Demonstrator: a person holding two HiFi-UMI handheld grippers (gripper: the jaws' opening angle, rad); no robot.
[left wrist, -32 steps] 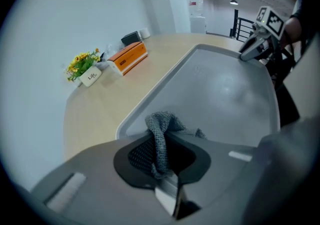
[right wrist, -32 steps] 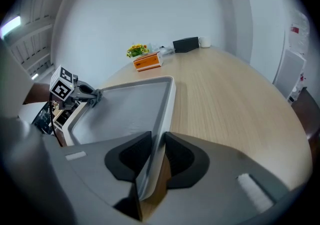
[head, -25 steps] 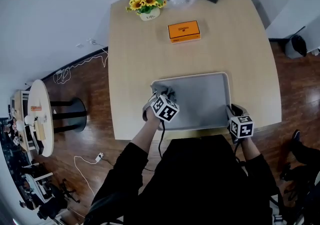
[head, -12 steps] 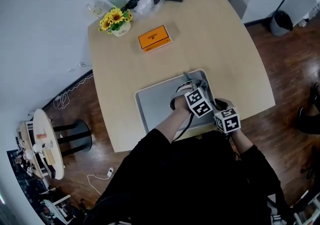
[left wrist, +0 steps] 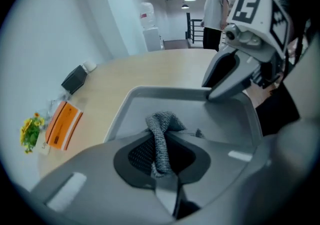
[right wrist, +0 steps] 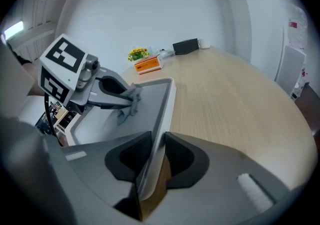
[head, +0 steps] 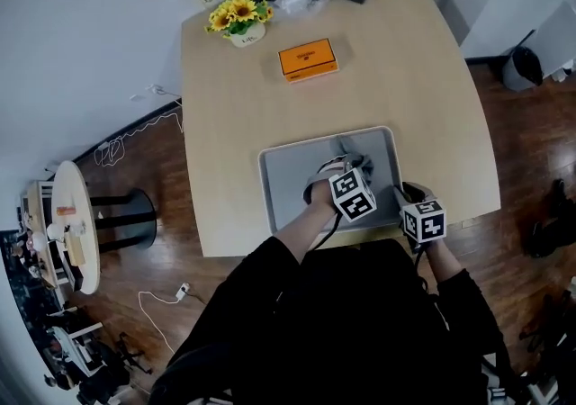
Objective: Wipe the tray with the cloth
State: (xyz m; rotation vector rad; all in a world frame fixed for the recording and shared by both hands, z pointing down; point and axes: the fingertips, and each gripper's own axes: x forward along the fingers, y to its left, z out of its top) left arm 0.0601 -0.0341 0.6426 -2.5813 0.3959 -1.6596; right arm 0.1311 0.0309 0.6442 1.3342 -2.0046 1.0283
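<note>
My left gripper (head: 349, 167) is closed tight on the grey cloth (left wrist: 161, 134), over the right half of the tray (head: 286, 180) at frame centre. My right gripper (right wrist: 150, 166) is clamped on the tray's lower right rim. The tray sits on the bench (head: 414, 79).

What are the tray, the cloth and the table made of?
The tray looks like plastic, maybe: plain grey, smooth and dull, with rounded corners. The cloth is soft grey fabric; you can see its knobbly weave. The table looks like pale wood with fine grain lines, though it could be a wood-look coating.
</note>
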